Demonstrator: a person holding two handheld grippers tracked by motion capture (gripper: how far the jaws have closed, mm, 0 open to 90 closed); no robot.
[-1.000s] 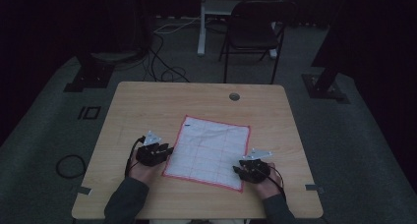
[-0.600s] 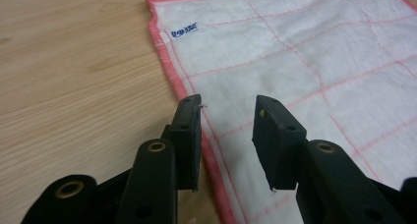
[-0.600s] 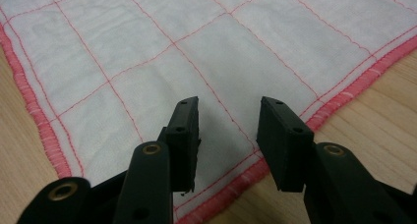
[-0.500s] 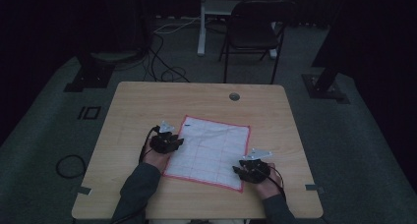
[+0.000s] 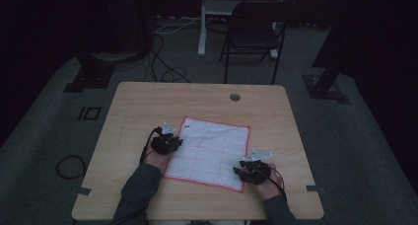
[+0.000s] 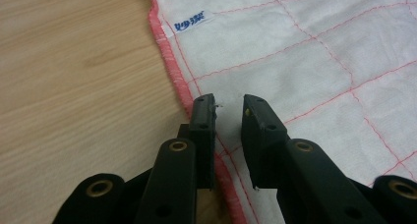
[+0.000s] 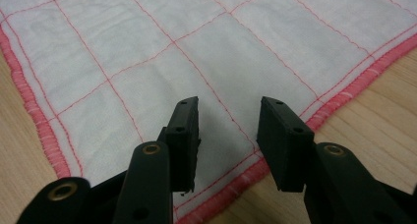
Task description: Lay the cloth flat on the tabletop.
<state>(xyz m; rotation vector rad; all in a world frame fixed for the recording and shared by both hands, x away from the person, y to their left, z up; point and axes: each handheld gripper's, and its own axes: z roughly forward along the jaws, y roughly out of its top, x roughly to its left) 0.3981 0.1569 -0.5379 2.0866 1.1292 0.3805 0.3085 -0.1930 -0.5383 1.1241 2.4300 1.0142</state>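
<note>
1. On the wooden table point(image 5: 148, 106) lies a white cloth point(image 5: 212, 151) with a red stitched grid and a red hem, spread flat near the person's side.
2. At the cloth's left edge, the left gripper point(image 6: 228, 108) has its jaws parted by a narrow gap, straddling the cloth just inside the hem point(image 6: 172, 71); nothing is clamped between them.
3. Over the cloth's near right corner, the right gripper point(image 7: 228, 118) has its jaws wider apart, with cloth below the gap and nothing held.
4. A small blue printed label point(image 6: 190, 22) sits near the hem, beyond the left jaws; its characters are too small to read.
</note>
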